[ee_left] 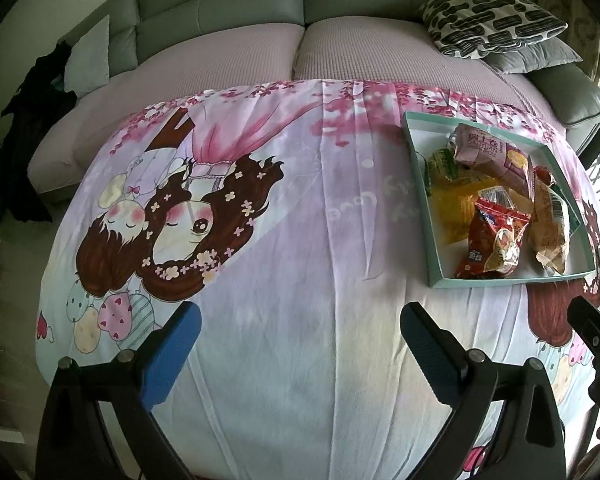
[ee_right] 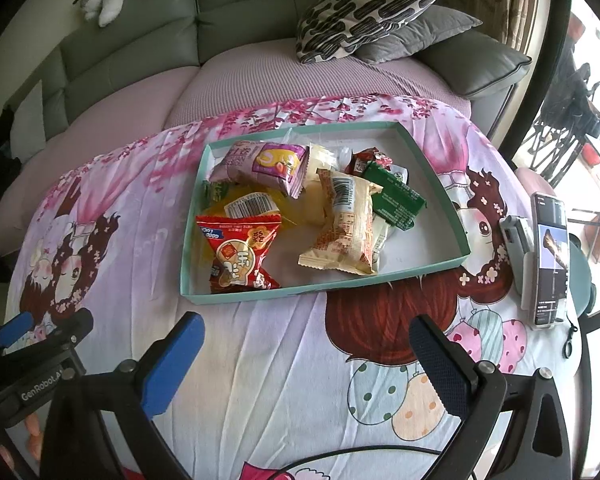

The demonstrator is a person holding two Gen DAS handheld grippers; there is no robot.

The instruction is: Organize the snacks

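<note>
1. Both grippers are open and hold nothing: your left gripper (ee_left: 300, 344) and your right gripper (ee_right: 306, 354) hang over the printed cloth (ee_right: 260, 360).
2. All snacks (ee_right: 300, 208) lie in the green tray (ee_right: 324, 290), far from your right jaws and just ahead; from the left jaws it is far right.
3. Your right hand is nearer. The tray's long side runs left to right.
4. Behind is a sofa (ee_right: 140, 40); a phone (ee_right: 550, 256) stands at right.

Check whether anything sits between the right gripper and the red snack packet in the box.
Nothing visible blocks it except the box's own low wall. The right gripper hangs open over bare bedsheet; the red snack packet lies in the near left corner of the teal box, just behind its front rim, so approach from above.
</note>
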